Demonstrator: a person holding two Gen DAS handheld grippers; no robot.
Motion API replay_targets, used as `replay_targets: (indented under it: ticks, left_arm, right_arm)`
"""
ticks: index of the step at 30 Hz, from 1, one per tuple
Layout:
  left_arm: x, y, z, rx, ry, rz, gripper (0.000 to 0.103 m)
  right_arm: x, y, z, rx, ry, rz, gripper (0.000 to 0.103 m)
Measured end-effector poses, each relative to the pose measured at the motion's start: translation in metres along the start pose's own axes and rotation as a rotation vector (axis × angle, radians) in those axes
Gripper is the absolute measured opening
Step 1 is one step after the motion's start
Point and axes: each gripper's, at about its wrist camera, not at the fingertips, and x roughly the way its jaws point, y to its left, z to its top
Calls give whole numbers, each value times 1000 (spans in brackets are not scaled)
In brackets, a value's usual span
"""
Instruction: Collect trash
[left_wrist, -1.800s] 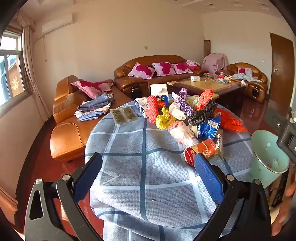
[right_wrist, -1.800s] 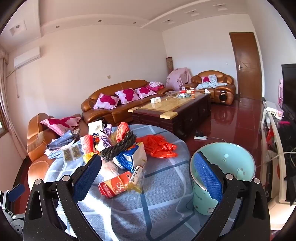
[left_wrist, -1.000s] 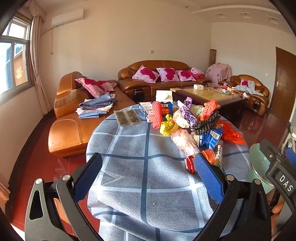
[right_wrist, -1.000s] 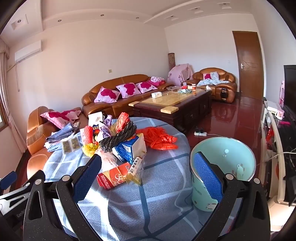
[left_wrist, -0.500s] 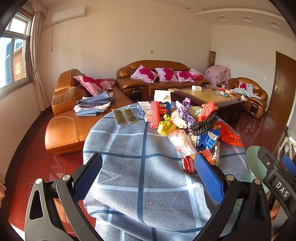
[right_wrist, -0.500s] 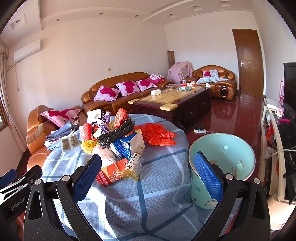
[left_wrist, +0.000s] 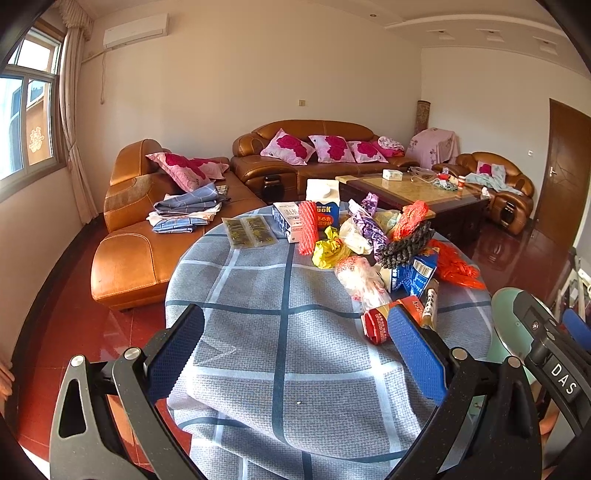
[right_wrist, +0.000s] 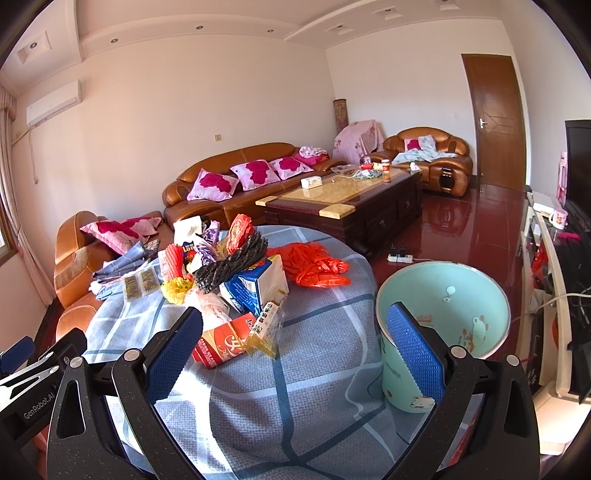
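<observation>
A pile of trash lies on a round table with a blue checked cloth: a red packet, a blue-white carton, a black braided rope, an orange plastic bag, a yellow wrapper and a red foam net sleeve. A mint green bin stands at the table's right edge. My left gripper is open and empty above the near table. My right gripper is open and empty, its right finger in front of the bin.
Brown leather sofas with pink cushions stand behind the table, and a dark coffee table further back. A power strip lies on the red floor. A TV stand runs along the right wall.
Both grippers have drawn back and risen slightly, so the table and pile look a little farther away. Both stay open and empty. The trash has not moved.
</observation>
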Motion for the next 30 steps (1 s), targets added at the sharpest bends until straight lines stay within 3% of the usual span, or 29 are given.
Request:
replay_targets:
  ticks: [30]
  left_arm:
    - [-1,-2,-1,0,-2,-3,97]
  right_arm:
    - [-1,-2,-2,4,4,1,98]
